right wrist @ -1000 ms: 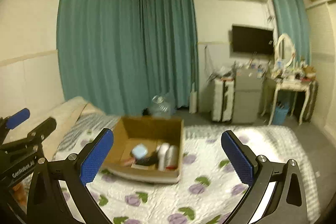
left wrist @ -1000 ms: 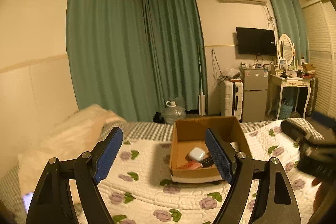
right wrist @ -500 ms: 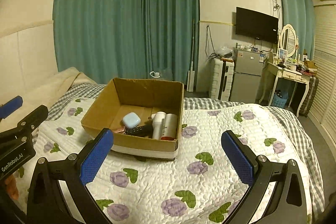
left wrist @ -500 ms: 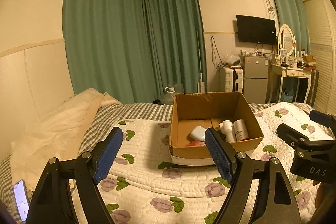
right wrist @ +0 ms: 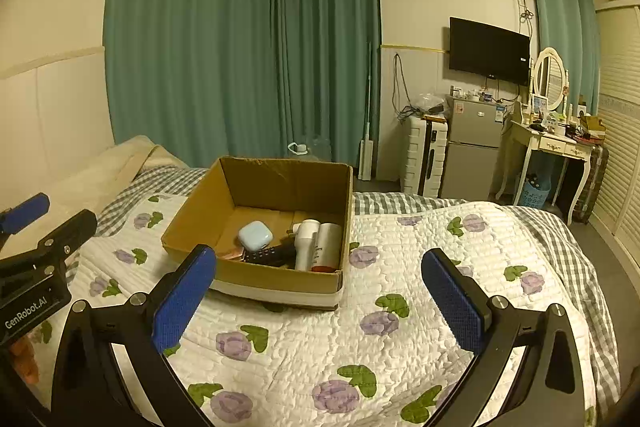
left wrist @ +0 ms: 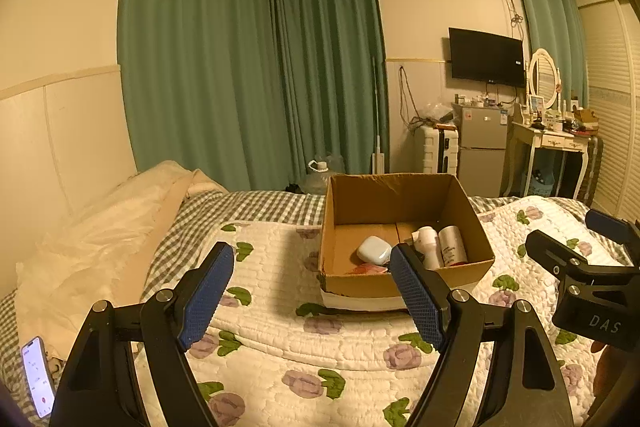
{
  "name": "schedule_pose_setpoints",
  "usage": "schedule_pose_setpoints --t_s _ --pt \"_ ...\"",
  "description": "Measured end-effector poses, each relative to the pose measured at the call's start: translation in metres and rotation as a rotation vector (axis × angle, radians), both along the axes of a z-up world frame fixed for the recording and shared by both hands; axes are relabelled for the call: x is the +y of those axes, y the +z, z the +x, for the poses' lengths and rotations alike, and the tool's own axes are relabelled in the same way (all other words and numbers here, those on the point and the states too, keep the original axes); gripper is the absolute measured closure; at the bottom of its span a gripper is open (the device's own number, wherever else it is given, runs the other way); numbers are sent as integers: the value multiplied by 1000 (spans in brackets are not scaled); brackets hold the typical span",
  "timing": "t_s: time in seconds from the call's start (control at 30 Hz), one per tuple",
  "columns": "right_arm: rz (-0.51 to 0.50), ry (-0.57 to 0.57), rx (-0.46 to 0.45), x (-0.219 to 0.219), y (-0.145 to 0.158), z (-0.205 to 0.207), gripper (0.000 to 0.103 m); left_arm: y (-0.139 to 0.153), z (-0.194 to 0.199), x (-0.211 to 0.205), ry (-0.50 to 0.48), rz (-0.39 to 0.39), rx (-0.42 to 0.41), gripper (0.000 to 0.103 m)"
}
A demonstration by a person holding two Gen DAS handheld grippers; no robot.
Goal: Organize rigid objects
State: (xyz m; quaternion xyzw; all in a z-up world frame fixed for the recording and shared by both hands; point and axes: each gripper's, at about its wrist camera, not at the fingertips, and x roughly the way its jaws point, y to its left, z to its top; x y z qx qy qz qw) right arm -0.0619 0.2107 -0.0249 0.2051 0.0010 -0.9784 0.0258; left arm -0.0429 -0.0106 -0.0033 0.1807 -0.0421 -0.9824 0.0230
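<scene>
On the bed, a cardboard box point(right wrist: 256, 223) sits on the floral quilt point(right wrist: 400, 307), open top, flaps gone or folded, sides plain corrugated brown with a white band at the base. Inside it: a pale blue rounded case point(right wrist: 255, 235), smooth glossy plastic, pebble-shaped; two white cylindrical bottles point(right wrist: 318, 245) lying side by side against the right wall, hard plastic, one with a reddish cap end; a black remote point(right wrist: 270, 254), flat and long, buttons just visible; something pinkish point(right wrist: 232, 254) at the front wall, possibly a flat packet, too hidden to tell.

Progress: looks near done or done. All the rigid items visible are already in the box, and the quilt around it shows no loose object in either view. A phone point(left wrist: 38, 375) with its screen lit lies at the far left edge of the bed by the pillow point(left wrist: 88, 239); whether it counts for the task is unclear.

Left gripper point(left wrist: 312, 301) hangs above the quilt short of the box, fingers spread wide, nothing between the blue textured pads. Right gripper point(right wrist: 320, 301) likewise, fingers wide apart and empty, aimed at the bare quilt just right of the box. Both are well clear of the contents.

Quilt is soft, stitched in ridges, purple flowers; the checked sheet point(right wrist: 400, 203) beneath shows at the far side.
</scene>
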Motion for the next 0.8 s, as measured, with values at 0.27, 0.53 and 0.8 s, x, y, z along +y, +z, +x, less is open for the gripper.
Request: schedule_pose_setpoints --t_s 0.27,0.53,0.8 --pt "-14 0 12 1 2 2 0 1 1 2 -10 7 4 20" --pt "-6 9 10 -3 1 2 0 -3 1 6 -7 -16 8 20" --pt "-5 14 5 -4 1 1 0 -4 1 3 2 -7 6 20"
